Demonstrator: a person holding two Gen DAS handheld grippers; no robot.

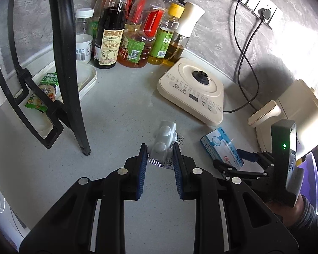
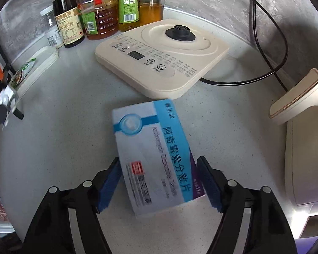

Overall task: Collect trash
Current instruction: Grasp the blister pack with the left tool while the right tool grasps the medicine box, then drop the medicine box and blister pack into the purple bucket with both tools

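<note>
My left gripper (image 1: 160, 148) is shut on a white blister pack (image 1: 164, 137) with a foil back, held just above the grey counter (image 1: 116, 127). A blue and white medicine box (image 2: 154, 154) lies flat on the counter in the right wrist view. It is skewed between the blue pads (image 2: 108, 186) of my right gripper (image 2: 159, 160). The left pad sits at the box's edge and a thin gap shows at the right pad, so the jaws stand open around it. The left wrist view shows the same box (image 1: 220, 146) and the right gripper (image 1: 233, 158) low at the right.
A cream kettle base (image 1: 193, 91) sits behind the box, its black cord running to wall sockets (image 1: 254, 0). Several oil and sauce bottles (image 1: 137, 31) stand at the back. A black wire rack (image 1: 67, 74) and a white tray (image 1: 87, 80) with a green packet (image 1: 46, 91) are at the left. A white appliance (image 2: 303, 148) stands to the right.
</note>
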